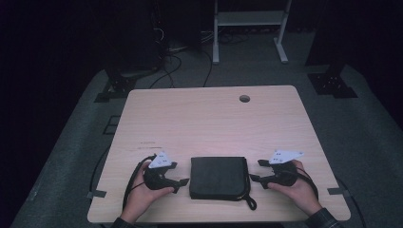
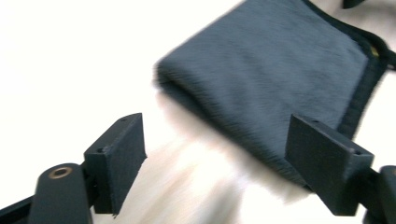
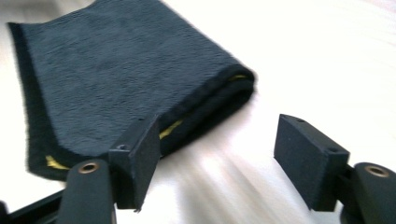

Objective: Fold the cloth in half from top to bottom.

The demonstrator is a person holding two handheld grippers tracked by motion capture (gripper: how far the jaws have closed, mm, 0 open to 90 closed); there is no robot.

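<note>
A folded dark cloth [image 1: 219, 177] lies flat near the front edge of the light wooden table [image 1: 209, 123], with a loop of its trim hanging off the front right corner. My left gripper [image 1: 179, 175] sits just left of the cloth, open, its jaws pointing at the cloth's left edge. In the left gripper view the cloth [image 2: 275, 79] lies just ahead of the left gripper [image 2: 215, 163]. My right gripper [image 1: 256, 171] sits just right of the cloth, open. The right gripper view shows the cloth [image 3: 116, 79] with a yellow edge inside its fold, ahead of the right gripper [image 3: 217, 156].
A round cable hole [image 1: 244, 98] sits near the table's far edge. Beyond the table are a white frame [image 1: 249, 28], black stands and cables on a grey floor. Bare tabletop stretches behind the cloth.
</note>
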